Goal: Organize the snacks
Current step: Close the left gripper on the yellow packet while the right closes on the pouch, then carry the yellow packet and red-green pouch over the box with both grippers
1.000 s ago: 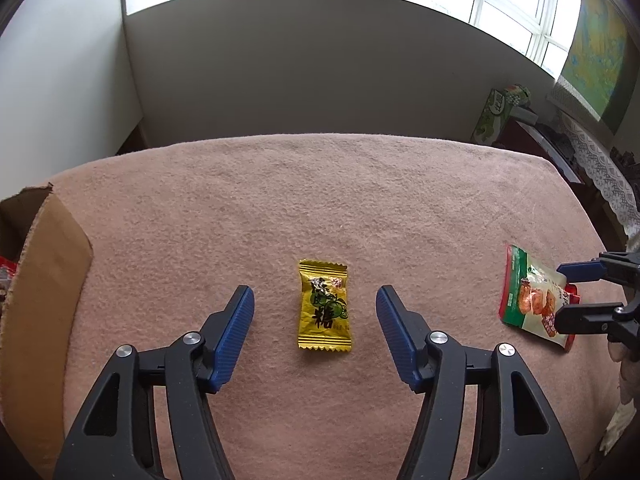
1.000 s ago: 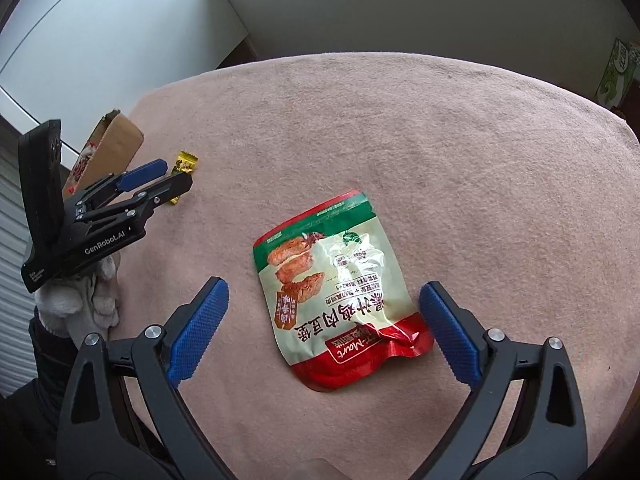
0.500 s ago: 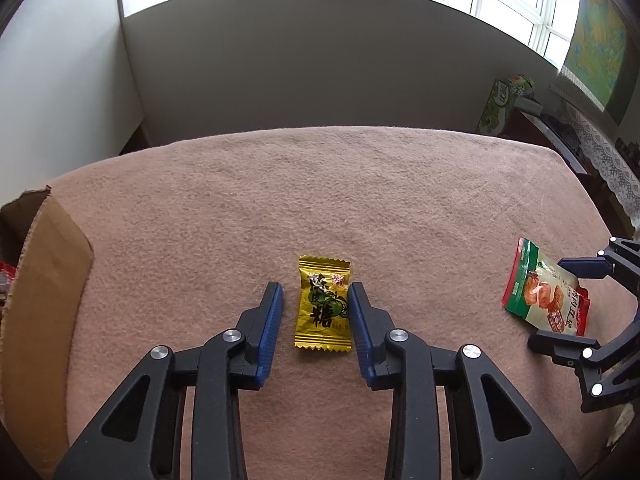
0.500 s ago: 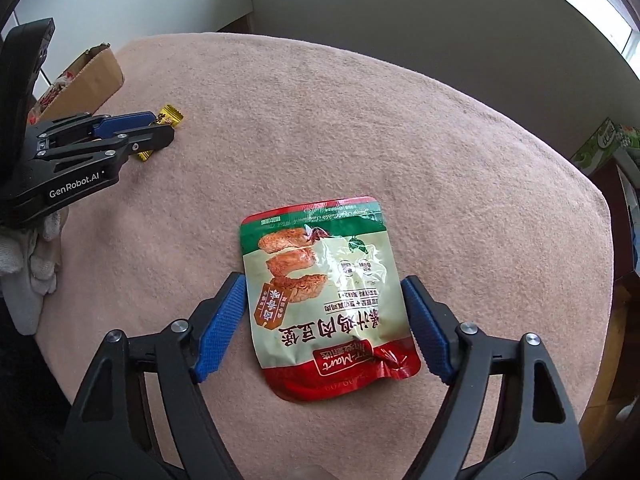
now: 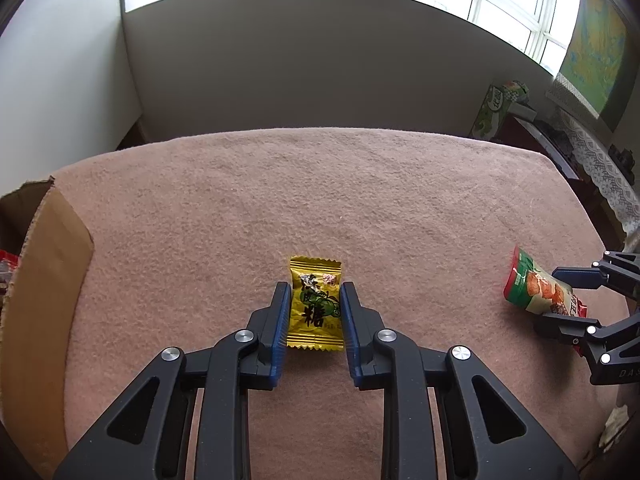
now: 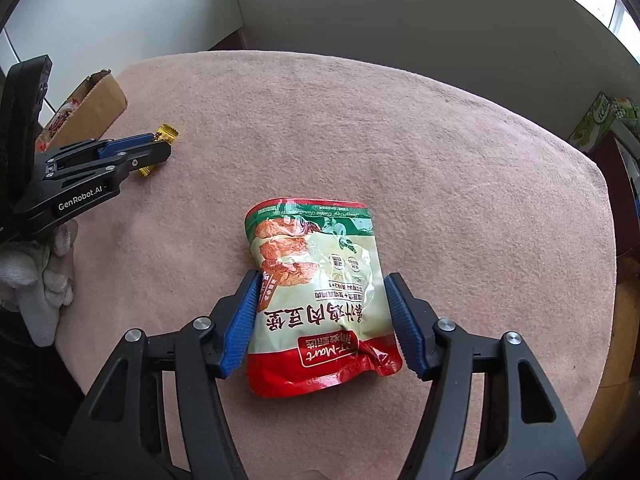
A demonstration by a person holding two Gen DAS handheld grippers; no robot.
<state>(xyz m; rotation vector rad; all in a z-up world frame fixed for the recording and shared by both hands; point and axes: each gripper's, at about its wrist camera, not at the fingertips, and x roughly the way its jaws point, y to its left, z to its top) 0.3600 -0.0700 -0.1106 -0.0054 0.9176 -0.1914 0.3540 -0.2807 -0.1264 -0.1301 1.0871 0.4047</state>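
Jaws closing on both sides since a second ago: left gripper (image 5: 314, 312) pinching the yellow candy (image 5: 316, 308) mid-desk (image 5: 320, 192), right gripper (image 6: 320, 316) squeezing the snack pouch (image 6: 320, 296). Both look ready for lifting toward the cardboard box (image 5: 44, 264).

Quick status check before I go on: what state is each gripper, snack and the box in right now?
left gripper: shut on yellow candy
yellow candy: flat on cloth, pinched at both sides
right gripper: shut on red-green snack pouch
red-green snack pouch: sealed, squeezed, bulging
cardboard box: open, red packets inside
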